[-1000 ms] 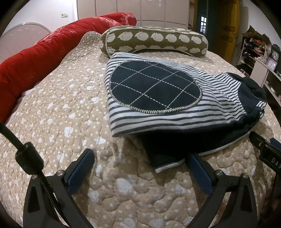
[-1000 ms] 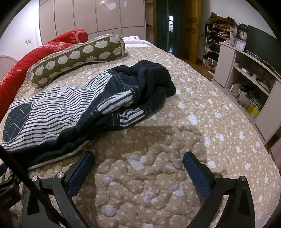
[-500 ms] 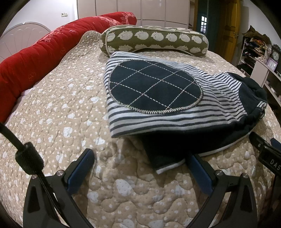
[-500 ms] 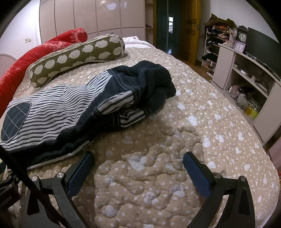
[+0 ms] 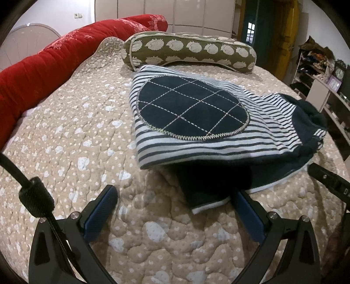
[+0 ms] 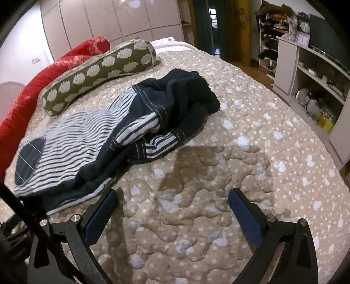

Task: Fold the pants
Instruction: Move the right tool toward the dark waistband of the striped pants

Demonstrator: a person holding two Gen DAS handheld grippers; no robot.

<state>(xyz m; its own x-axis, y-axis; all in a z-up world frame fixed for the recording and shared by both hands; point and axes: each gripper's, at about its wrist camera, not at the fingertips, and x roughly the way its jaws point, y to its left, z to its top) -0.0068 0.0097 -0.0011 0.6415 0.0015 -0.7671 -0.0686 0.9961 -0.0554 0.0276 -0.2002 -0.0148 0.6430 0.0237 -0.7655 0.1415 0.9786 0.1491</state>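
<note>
I see both my left hand-held gripper (image 5: 175, 209) and right hand-held gripper (image 6: 172, 209) spread wide and empty over bare quilted bed (image 6: 251, 135), the striped pants (image 5: 196, 131) lying lengthwise parallel to the hedgehog-print bolster (image 5: 188, 49).

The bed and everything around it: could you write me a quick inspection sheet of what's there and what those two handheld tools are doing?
Surface: beige quilted bedspread with white spots, gently wrinkled.
Job's things: striped pants with a round navy patch, folded over on the bed; the dark end is bunched.
Clutter: olive patterned bolster and red quilt beyond the pants.
Grippers: left tool open, its right finger at the pants' near edge; right tool open over bare bedspread, holding nothing.
Cables: black cord crossing the left view's lower left.
Surroundings: white wardrobe doors, open shelving with odds and ends, yellow door.
</note>
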